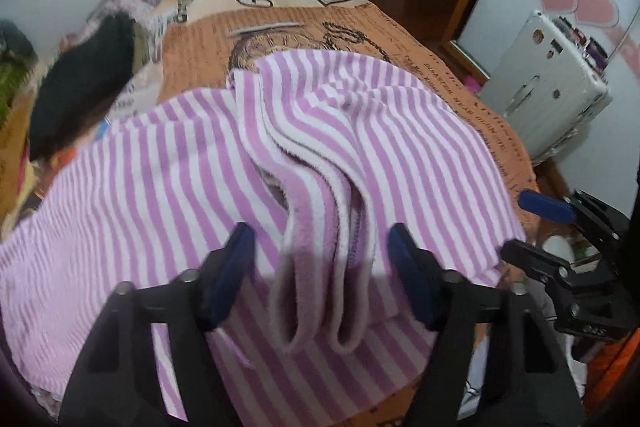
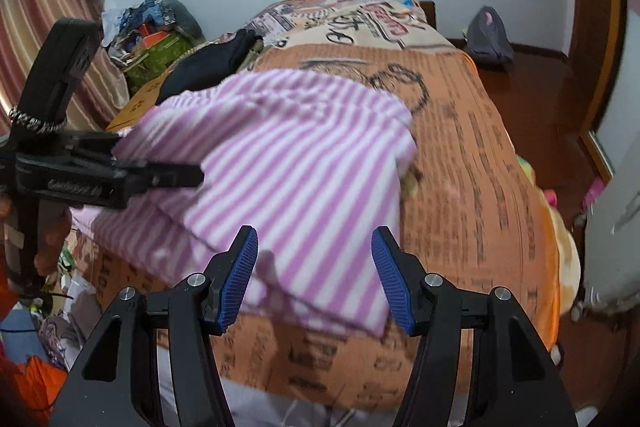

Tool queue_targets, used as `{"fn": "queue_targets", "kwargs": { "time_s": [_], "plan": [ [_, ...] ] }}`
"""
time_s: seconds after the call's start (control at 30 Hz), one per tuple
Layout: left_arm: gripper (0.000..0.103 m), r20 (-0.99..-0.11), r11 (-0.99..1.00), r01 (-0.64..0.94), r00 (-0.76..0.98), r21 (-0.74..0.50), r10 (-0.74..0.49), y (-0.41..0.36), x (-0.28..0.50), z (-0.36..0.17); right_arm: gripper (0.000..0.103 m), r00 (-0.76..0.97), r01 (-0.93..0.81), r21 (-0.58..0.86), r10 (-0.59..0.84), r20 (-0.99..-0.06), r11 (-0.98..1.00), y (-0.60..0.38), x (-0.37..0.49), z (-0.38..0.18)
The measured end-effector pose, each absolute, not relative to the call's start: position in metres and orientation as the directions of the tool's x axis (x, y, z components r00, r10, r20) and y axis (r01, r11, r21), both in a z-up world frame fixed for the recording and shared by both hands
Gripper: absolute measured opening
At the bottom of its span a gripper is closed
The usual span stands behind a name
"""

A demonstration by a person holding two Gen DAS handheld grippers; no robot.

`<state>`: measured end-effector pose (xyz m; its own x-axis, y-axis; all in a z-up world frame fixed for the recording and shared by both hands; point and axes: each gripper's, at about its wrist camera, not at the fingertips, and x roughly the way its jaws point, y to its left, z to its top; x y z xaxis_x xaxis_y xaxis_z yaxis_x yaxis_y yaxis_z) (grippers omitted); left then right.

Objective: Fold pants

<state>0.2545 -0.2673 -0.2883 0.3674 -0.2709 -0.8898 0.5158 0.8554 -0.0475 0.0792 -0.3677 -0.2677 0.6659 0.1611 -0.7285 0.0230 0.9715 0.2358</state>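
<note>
Pink-and-white striped pants (image 1: 168,167) lie bunched on the bed, their folded bands looping toward the camera. My left gripper (image 1: 320,259) hovers over them, jaws apart, with the looped bands (image 1: 320,267) between its blue pads (image 1: 236,263), which do not press on them. In the right wrist view the pants (image 2: 288,163) lie folded over, and my right gripper (image 2: 316,259) stands open above their near edge. The left gripper (image 2: 176,175) reaches in from the left over the cloth. The right gripper (image 1: 528,227) shows at the pants' right corner.
The bed carries an orange newspaper-print blanket (image 2: 472,187) and a black garment (image 1: 80,87). A white suitcase (image 1: 548,87) stands right of the bed on the wooden floor (image 2: 532,99), where a grey bag (image 2: 488,35) also sits. Clutter (image 2: 156,35) and a curtain (image 2: 48,27) are at the left.
</note>
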Motion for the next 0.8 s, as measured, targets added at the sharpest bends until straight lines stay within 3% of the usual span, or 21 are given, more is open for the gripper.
{"fn": "queue_targets", "kwargs": {
  "time_s": [0.13,0.17,0.2,0.53,0.8],
  "plan": [
    [0.025,-0.889,0.842,0.539,0.37,-0.031,-0.27,-0.272,0.252,-0.284,0.056,0.652,0.03,0.224,0.151,-0.743,0.974,-0.367,0.071,-0.274],
    [0.012,-0.887,0.839,0.542,0.369,-0.036,-0.276,-0.272,0.252,-0.283,0.056,0.65,0.03,0.225,0.152,-0.744,0.974,-0.367,0.07,-0.275],
    [0.009,-0.887,0.836,0.546,0.358,-0.054,-0.291,-0.272,0.251,-0.28,0.056,0.651,0.031,0.226,0.152,-0.744,0.974,-0.367,0.069,-0.276],
    [0.009,-0.842,0.826,0.509,0.314,-0.241,-0.439,-0.261,0.235,-0.238,0.06,0.648,0.026,0.196,0.133,-0.75,0.98,-0.362,0.063,-0.283],
    [0.009,-0.836,0.843,0.426,0.284,-0.328,-0.469,-0.231,0.218,-0.242,0.06,0.659,0.006,0.188,0.137,-0.739,0.982,-0.361,0.056,-0.28]
  ]
}}
